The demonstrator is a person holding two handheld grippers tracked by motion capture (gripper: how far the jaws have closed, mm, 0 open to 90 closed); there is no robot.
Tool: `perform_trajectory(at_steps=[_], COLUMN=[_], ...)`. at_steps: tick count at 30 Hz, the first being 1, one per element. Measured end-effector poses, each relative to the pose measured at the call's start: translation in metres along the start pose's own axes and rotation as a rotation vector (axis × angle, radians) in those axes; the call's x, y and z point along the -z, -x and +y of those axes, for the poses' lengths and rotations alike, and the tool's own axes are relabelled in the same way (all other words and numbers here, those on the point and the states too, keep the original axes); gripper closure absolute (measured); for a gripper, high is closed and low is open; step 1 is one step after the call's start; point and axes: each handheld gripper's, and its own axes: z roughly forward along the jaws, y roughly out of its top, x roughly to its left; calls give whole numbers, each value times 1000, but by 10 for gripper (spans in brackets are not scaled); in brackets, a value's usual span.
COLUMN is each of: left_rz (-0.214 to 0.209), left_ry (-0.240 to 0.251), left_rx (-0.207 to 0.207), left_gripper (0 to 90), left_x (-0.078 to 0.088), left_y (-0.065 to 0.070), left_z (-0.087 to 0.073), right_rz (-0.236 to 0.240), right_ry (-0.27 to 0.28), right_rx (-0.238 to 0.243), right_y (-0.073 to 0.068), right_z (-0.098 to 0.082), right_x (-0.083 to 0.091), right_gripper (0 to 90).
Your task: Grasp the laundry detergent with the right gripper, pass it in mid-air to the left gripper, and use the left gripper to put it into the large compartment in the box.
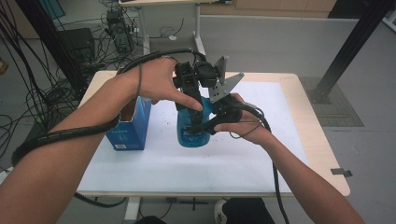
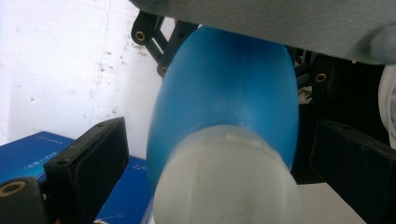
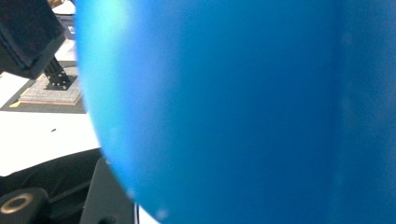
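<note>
- Your left gripper point(image 1: 189, 95) comes down from above onto the top of the blue translucent plastic bottle point(image 1: 192, 133) that stands near the middle of the white table top point(image 1: 261, 140).
- Its two black jaws stand wide apart in the left gripper view, one at each side of the bottle's white cap point(image 2: 224, 182), with a clear gap between each jaw and the cap; neither touches it.
- Your left hand point(image 1: 159, 84) wraps the gripper body, with a finger stretched down along it toward the bottle's shoulder.
- Your right gripper point(image 1: 212, 122) meets the bottle from the right side, low on its body, held by your right hand point(image 1: 243, 122).
- Whether the right jaws press the bottle I cannot tell: the right gripper view has the blue wall point(image 3: 243, 112) right against the lens, with just one black jaw showing at the lower left.
- The grey three-cornered plate point(image 1: 223, 83) on the right gripper rises tilted above your right hand, just beside the left gripper's head.
- An open-topped blue cardboard box point(image 1: 130, 126) stands on the table to the left of the bottle, close but apart from it, under your left forearm.
- Small dark specks point(image 1: 163, 111) dot the white surface between box and bottle.
</note>
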Motion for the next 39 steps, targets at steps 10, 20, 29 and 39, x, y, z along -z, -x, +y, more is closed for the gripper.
perform_trajectory(at_steps=[10, 20, 29, 39], left_rz=[1, 1, 3, 3], left_ry=[9, 7, 11, 11], left_rx=[-5, -4, -9, -8], left_gripper=[52, 52, 55, 58], left_x=[0, 1, 2, 2], left_y=[0, 0, 0, 1], left_z=[1, 0, 0, 2], right_rz=[0, 0, -1, -3], right_ry=[6, 7, 5, 6], right_rx=[3, 10, 12, 14], right_y=[0, -1, 0, 0], right_z=[0, 2, 4, 3], right_x=[1, 1, 1, 2], right_gripper=[439, 439, 439, 439])
